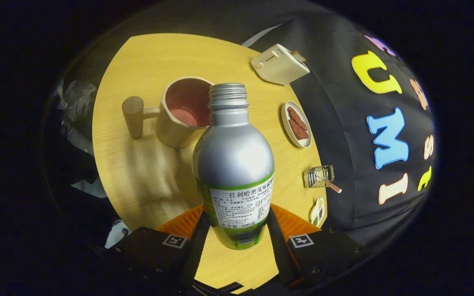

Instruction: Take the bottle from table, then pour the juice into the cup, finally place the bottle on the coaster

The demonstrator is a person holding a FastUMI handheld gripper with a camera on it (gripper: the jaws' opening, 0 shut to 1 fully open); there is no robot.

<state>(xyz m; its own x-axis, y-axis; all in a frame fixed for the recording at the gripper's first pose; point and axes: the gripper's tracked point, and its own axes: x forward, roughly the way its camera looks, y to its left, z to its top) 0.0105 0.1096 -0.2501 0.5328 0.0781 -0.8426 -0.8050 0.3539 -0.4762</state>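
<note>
With the gripper (235, 230) closed on the lower body of the uncapped aluminium bottle (233, 164), both fingers pressing its labelled sides, the first step of the task reads as done: the bottle appears lifted clear of the round wooden table (146, 172) and tipped mouth-forward toward the wooden cup (185, 111). The cup stands just beyond the bottle's threaded neck, toward the middle of the table, its side handle (133, 116) pointing away from the bottle; its reddish inside seems to hold a shallow pool of pinkish liquid, though whether that is juice or only the lining cannot be told. No stream is visible at the bottle's mouth. Pouring is therefore judged to be at hand or partway, and setting the bottle on the coaster is left; no coaster can be picked out with certainty. Along the table's far edge sit a toaster (279, 64), a small plate of brown pieces (296, 124) and a clear glass holder (319, 176)
</note>
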